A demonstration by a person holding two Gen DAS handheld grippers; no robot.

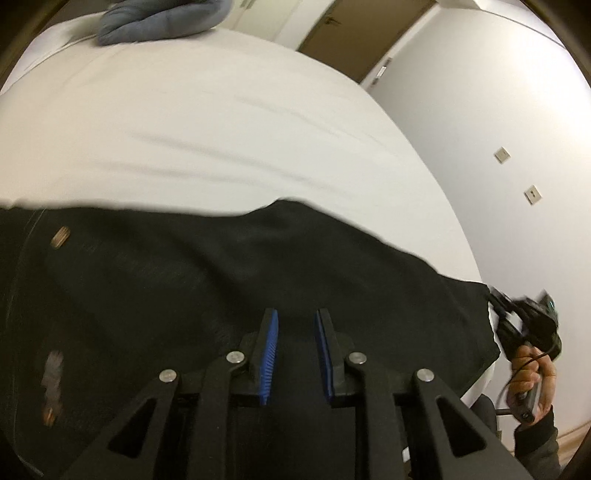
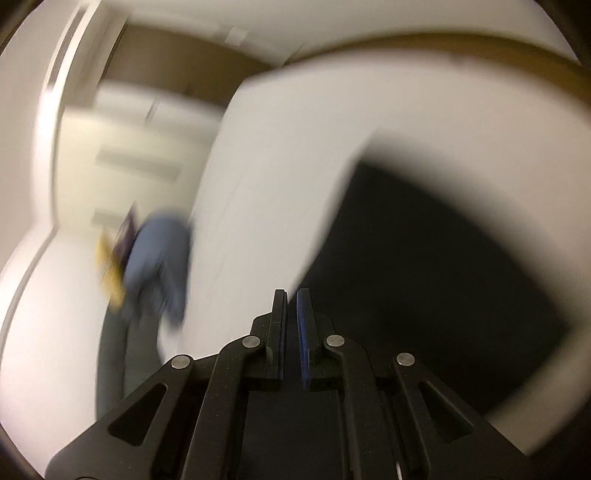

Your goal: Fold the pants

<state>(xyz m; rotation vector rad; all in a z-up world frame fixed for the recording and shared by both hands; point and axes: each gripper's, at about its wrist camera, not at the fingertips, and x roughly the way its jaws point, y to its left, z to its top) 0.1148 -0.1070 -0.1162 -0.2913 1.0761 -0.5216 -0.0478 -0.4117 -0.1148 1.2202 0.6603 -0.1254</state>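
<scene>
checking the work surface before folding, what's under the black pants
The black pants lie on a white bed sheet, bare beyond their far edge. What lies directly beneath the fabric is covered; a grey-blue garment sits apart at the far end.

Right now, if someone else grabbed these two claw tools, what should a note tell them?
Left gripper: jaws slightly apart over the black pants, no clear pinch.
Right gripper: shut at the pants' edge; grip unclear.
Pants lie spread on the white bed; a blue garment sits at its far end.
Done: no fold visible. Left: fold the pants.
</scene>
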